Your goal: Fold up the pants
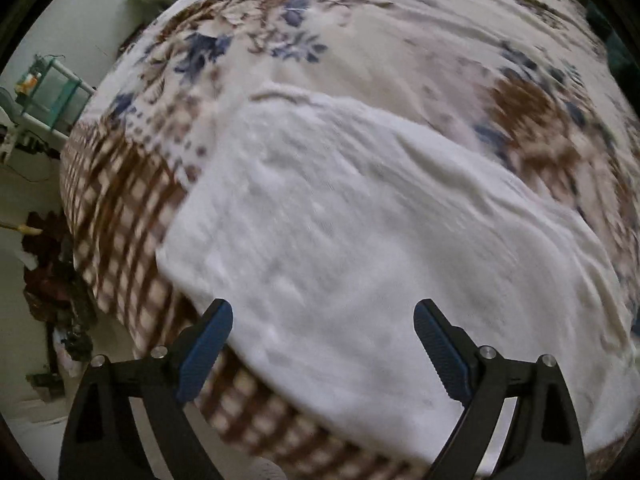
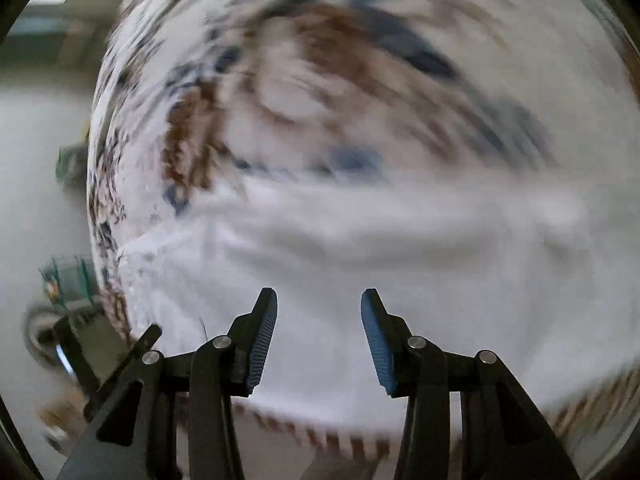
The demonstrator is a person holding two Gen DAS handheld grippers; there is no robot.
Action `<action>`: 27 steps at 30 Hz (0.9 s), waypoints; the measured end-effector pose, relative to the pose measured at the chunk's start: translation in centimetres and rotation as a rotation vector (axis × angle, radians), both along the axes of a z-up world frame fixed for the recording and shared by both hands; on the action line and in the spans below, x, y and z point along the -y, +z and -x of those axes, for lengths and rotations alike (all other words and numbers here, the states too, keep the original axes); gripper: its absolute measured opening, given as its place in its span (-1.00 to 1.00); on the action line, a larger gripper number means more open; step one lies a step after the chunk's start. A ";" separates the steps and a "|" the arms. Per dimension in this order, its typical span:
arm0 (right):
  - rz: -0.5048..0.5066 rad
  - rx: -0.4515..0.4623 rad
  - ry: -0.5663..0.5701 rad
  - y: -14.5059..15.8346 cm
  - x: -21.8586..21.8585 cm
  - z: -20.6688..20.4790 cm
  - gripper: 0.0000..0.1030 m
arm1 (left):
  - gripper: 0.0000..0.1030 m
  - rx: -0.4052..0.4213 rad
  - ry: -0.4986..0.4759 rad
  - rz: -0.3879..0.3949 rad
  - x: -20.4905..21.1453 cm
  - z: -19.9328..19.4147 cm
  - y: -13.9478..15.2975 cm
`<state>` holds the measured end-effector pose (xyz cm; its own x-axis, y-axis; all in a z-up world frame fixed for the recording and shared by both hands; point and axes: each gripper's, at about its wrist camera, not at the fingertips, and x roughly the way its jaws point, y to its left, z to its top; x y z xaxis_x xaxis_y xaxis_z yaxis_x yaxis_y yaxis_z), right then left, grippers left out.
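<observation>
Bed (image 1: 132, 184): covered by a spread printed with brown checks along the near edge and blue and brown flowers further in. It fills most of both views. The right wrist view is heavily blurred; detail there is limited.

Pants (image 1: 340, 240): white, lying flat on the bed near its checked edge, in a broad compact slab with a straight left edge and soft creases running toward the right. How many layers it holds cannot be told. In the right wrist view the same pants (image 2: 360, 280) spread below and ahead of the tool.

Left tongs (image 1: 323, 312): wide apart, nothing between the pads, hanging over the near part of the pants. One finger sits over the checked border, the other over the white cloth. No contact is evident.

Right tongs (image 2: 319, 300): partly apart, empty, above the white cloth close to its near hem.

Assessment: both tools are free of the garment, so a fold appears laid down and let go. The next move would call for picking a fresh edge or corner, bringing the pads down to pinch the cloth through all its layers, and carrying it over evenly. A shallow pinch risks lifting only the top layer.
</observation>
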<state>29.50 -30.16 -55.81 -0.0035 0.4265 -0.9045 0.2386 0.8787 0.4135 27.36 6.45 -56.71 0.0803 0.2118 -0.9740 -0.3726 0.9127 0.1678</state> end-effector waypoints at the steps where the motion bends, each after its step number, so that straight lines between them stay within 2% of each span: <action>1: -0.008 0.006 0.055 -0.7 -1.5 -2.2 -0.09 | 0.80 0.002 0.014 0.006 -0.3 -0.3 -0.4; 3: -0.062 -0.022 0.160 -2.9 -4.9 -7.1 -0.09 | 0.80 0.007 0.040 0.026 -1.5 -0.3 -0.6; 5: -0.115 -0.111 0.236 -5.7 -7.5 -10.1 -0.10 | 0.80 0.005 0.052 0.038 -1.9 -0.1 -0.6; 6: -0.105 -0.156 0.275 -7.1 -8.5 -11.0 -0.10 | 0.80 -0.004 0.061 0.040 -2.0 -0.1 -0.9; 7: -0.093 -0.195 0.313 -8.2 -8.8 -10.9 -0.15 | 0.80 -0.008 0.066 0.042 -2.1 0.1 -1.2; 8: -0.092 -0.231 0.346 -9.1 -9.4 -11.0 -0.41 | 0.80 -0.011 0.071 0.045 -2.2 0.3 -1.3; 9: -0.102 -0.230 0.356 -9.3 -9.8 -11.0 -0.73 | 0.80 -0.015 0.076 0.050 -2.5 0.5 -1.6; 10: -0.130 -0.220 0.366 -9.1 -10.2 -11.1 -0.74 | 0.80 -0.017 0.079 0.061 -2.8 0.6 -1.9; 11: -0.115 -0.201 0.380 -8.6 -10.4 -11.1 -0.89 | 0.80 -0.014 0.080 0.071 -3.1 0.6 -2.2; 12: -0.094 -0.175 0.367 -8.1 -10.0 -11.2 -0.90 | 0.80 -0.008 0.074 0.079 -3.3 0.6 -2.4; 15: -0.114 -0.149 0.241 -8.1 -8.6 -12.0 -0.90 | 0.80 -0.005 0.052 0.090 -3.6 0.5 -3.0; 17: -0.093 -0.183 0.251 -9.1 -9.1 -11.7 -0.86 | 0.80 -0.016 0.044 0.115 -4.1 0.5 -3.3; 18: -0.058 -0.186 0.254 -9.1 -9.4 -11.8 -0.76 | 0.80 -0.009 0.051 0.147 -4.6 0.6 -2.9; 20: -0.019 -0.169 0.247 -8.1 -9.6 -11.7 -0.54 | 0.80 0.055 0.107 0.218 -6.4 1.4 -1.3; 22: 0.029 -0.097 0.218 -5.4 -9.8 -11.0 -0.32 | 0.80 0.105 0.189 0.267 -9.0 2.5 0.0; 24: 0.029 -0.047 0.166 -2.8 -9.5 -8.8 -0.06 | 0.80 0.119 0.293 0.282 -11.6 3.8 0.5; 27: -0.007 -0.066 0.020 -0.9 -8.3 -3.0 -0.03 | 0.80 0.094 0.382 0.298 -14.5 5.1 -0.5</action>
<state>32.46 -21.82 -56.72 -0.0716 0.4325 -0.8988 0.2475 0.8806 0.4040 22.24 20.93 -57.25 0.1415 -0.0435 -0.9890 -0.6912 0.7109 -0.1301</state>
